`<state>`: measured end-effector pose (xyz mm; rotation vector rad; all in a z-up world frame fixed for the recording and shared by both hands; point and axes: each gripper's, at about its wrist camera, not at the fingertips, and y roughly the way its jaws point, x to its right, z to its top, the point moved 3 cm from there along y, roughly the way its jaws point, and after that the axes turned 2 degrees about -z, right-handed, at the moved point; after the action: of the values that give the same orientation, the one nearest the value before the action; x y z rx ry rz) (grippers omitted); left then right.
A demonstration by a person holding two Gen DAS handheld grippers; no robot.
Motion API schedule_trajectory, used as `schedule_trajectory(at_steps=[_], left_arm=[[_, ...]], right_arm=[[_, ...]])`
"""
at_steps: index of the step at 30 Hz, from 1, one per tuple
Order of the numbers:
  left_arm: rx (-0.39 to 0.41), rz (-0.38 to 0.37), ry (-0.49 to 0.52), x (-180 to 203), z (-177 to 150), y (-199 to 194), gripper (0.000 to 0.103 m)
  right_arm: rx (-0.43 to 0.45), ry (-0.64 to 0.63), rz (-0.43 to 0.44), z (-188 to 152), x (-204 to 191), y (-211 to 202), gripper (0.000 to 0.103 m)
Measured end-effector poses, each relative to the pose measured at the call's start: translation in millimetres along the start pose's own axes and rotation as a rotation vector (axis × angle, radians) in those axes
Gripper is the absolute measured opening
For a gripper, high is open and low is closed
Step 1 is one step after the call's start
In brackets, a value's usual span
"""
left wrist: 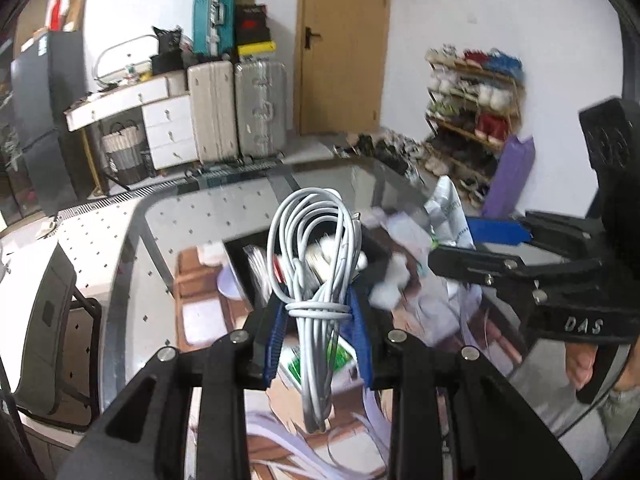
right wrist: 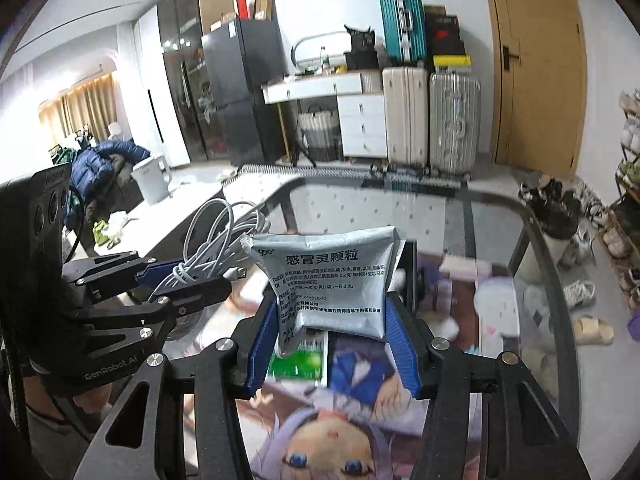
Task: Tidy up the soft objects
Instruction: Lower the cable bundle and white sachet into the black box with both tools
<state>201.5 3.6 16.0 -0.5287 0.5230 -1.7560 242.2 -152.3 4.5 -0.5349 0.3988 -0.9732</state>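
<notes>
My left gripper (left wrist: 318, 312) is shut on a coiled white cable (left wrist: 316, 256), held upright above the glass table (left wrist: 168, 216). It also shows in the right wrist view (right wrist: 188, 276) at the left, with the cable (right wrist: 216, 236) in it. My right gripper (right wrist: 332, 320) is shut on a silver medicine sachet (right wrist: 332, 280) with Chinese print. In the left wrist view the right gripper (left wrist: 464, 246) is at the right, holding the sachet (left wrist: 448, 212). A black open box (left wrist: 256, 264) holding white items lies below the cable.
An anime-print mat (right wrist: 332, 432) lies on the table with a green packet (right wrist: 298, 360) on it. Papers and a white soft lump (left wrist: 390, 284) lie beside the box. Suitcases (left wrist: 240, 112), a shoe rack (left wrist: 472, 104) and a door (left wrist: 344, 40) stand behind.
</notes>
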Motion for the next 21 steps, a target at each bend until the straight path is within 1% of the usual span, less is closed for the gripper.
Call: schedule_trajectory(at_steps=[4,7,11,13,17,19,21], left_arm=[[0.051,0.024,-0.026,-12,14,0,0.029],[0.073,0.049,-0.04,-19,19,4,0.029],[0.109,0.072,-0.064,-31,29,14,0.029],[0.12,0.083,-0.076,-34,32,20,0.029],[0.108,0.107,-0.103,-43,37,44,0.029],[0.094,0.105,-0.126,-47,39,57,0.029],[0.057,0.077,-0.159,-50,38,73,0.029]], right_arm=[[0.046,-0.007,-0.023,18,-5,1,0.052],[0.082,-0.007,-0.042,32,-5,4,0.052],[0.112,-0.01,-0.067,48,0,17,0.052],[0.11,0.001,-0.066,55,4,28,0.052],[0.096,0.001,-0.086,66,14,56,0.052],[0.071,0.002,-0.086,69,21,74,0.052],[0.034,0.019,-0.072,68,31,93,0.052]])
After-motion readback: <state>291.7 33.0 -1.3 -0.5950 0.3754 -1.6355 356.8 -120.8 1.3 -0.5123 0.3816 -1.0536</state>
